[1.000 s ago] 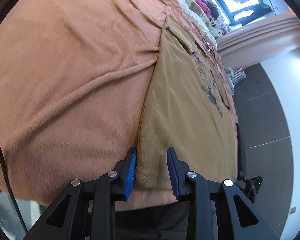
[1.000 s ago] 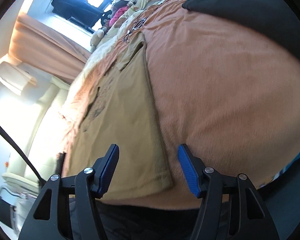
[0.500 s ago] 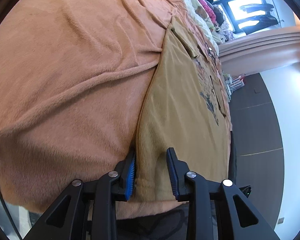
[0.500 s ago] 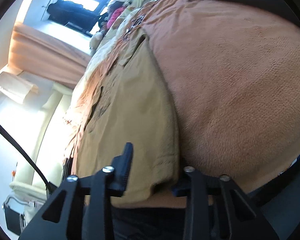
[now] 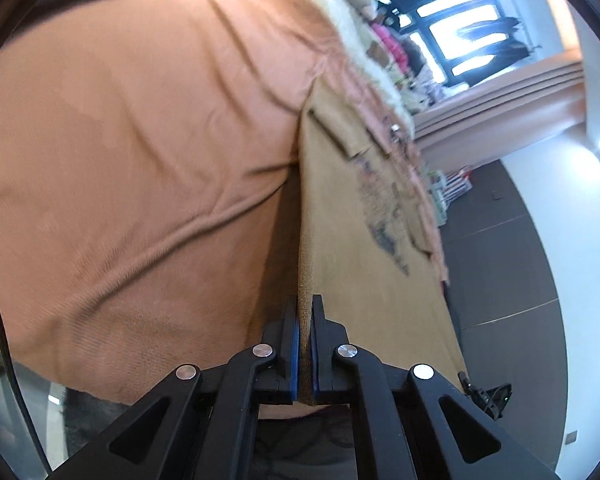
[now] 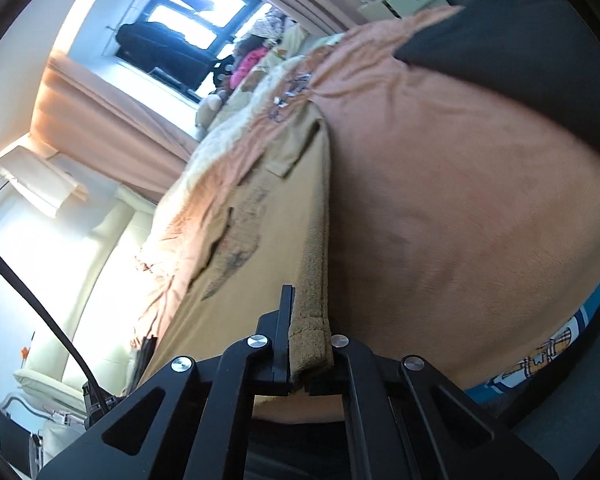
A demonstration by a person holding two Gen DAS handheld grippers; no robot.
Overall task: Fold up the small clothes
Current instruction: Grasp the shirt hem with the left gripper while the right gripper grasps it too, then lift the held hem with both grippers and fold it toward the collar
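A tan T-shirt (image 5: 364,232) with a dark print lies stretched over an orange blanket (image 5: 140,152). My left gripper (image 5: 305,312) is shut on the shirt's near hem at its left corner, and the pinched edge runs up from the pads, lifted off the blanket. In the right wrist view the same T-shirt (image 6: 268,240) is held at its other near corner. My right gripper (image 6: 308,320) is shut on that hem, which bunches between the fingers. A shadow lies under each raised side edge.
The orange blanket (image 6: 440,200) covers a bed. A black cloth (image 6: 520,68) lies at the far right of it. Toys and clothes (image 5: 392,48) pile up by the window. Dark floor (image 5: 496,264) runs along the bed's right side.
Both grippers have shut on the shirt's near hem corners and risen. The hem has come up off the blanket and the side edges now stand lifted.
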